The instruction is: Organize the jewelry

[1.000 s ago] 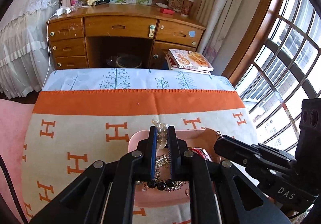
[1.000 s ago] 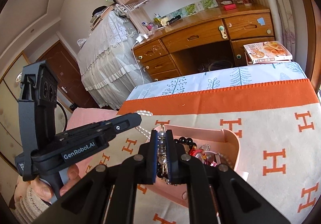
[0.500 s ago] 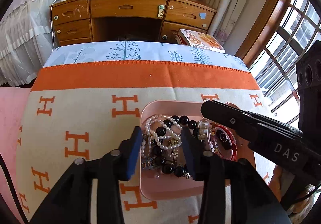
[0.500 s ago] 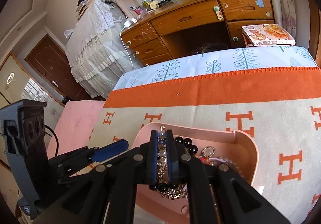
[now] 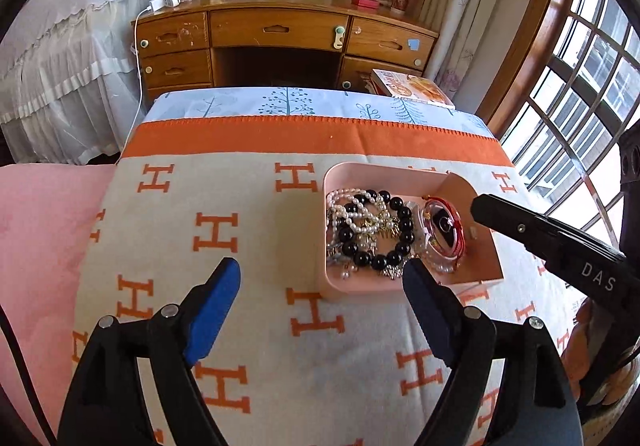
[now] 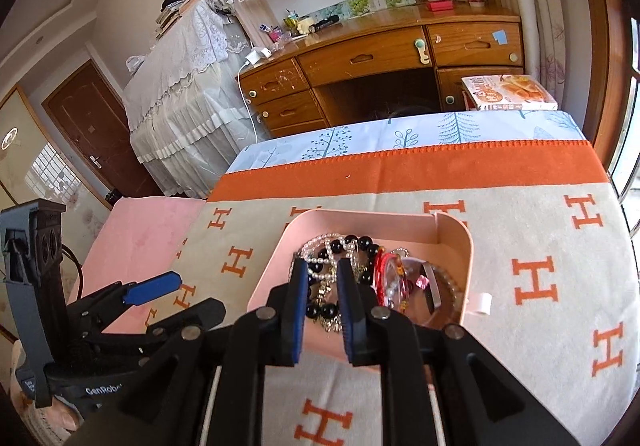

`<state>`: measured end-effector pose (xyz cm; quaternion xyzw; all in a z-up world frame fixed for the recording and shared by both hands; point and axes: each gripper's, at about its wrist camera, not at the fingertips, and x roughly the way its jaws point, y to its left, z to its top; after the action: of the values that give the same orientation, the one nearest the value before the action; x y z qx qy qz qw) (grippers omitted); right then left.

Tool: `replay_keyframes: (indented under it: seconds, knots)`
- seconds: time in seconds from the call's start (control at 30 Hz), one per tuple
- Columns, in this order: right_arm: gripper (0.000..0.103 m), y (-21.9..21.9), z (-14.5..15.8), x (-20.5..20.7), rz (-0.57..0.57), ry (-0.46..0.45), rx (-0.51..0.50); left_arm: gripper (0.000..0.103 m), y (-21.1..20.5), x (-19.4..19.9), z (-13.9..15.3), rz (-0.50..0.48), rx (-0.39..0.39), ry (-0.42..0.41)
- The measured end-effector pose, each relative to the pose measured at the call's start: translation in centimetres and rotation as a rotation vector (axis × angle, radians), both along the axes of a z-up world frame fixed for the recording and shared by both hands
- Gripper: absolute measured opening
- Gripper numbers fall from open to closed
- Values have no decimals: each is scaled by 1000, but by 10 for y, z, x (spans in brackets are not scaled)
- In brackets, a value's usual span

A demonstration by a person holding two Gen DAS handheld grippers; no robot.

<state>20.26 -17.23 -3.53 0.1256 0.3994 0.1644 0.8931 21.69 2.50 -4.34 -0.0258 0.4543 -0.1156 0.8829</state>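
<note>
The jewelry lies in a heap in the pink tray (image 5: 472,280) on the blanket (image 5: 240,246) — black bead bracelet (image 5: 394,224), pearl strand (image 5: 344,206), red bangle (image 5: 444,226), all tangled. The left gripper (image 5: 320,282) is opening wide over bare blanket, empty; the right gripper (image 6: 322,274) is opening a little above the beads, gripping nothing. These bits look light, floppy and slippery — I think pinching one black bead is best.
</note>
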Motion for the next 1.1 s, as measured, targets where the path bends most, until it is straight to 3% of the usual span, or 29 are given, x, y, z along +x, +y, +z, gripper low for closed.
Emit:
replay_keyframes:
  seconds: [0.17,0.37,0.67,0.8,0.9,1.1]
  knots:
    - [15,-5,13,-52,-27,-38,5,102,9,-46,16,16,9,-54]
    - [31,-5,15,-110,-56,-47,20,102,15,-98,24,34,-38,-59]
    - [33,15,9,-186,-91,-36,-56,102,17,-170,18,124,-18,-49]
    - [39,20,13,-211,-107,-51,-52,102,18,-199,27,133,-37,-96]
    - [44,25,19,-228,-117,-86,-80,102,14,-217,36,143,-10,-148]
    - [45,33,28,-250,-133,-150,-138,102,6,-238,48,152,33,-221]
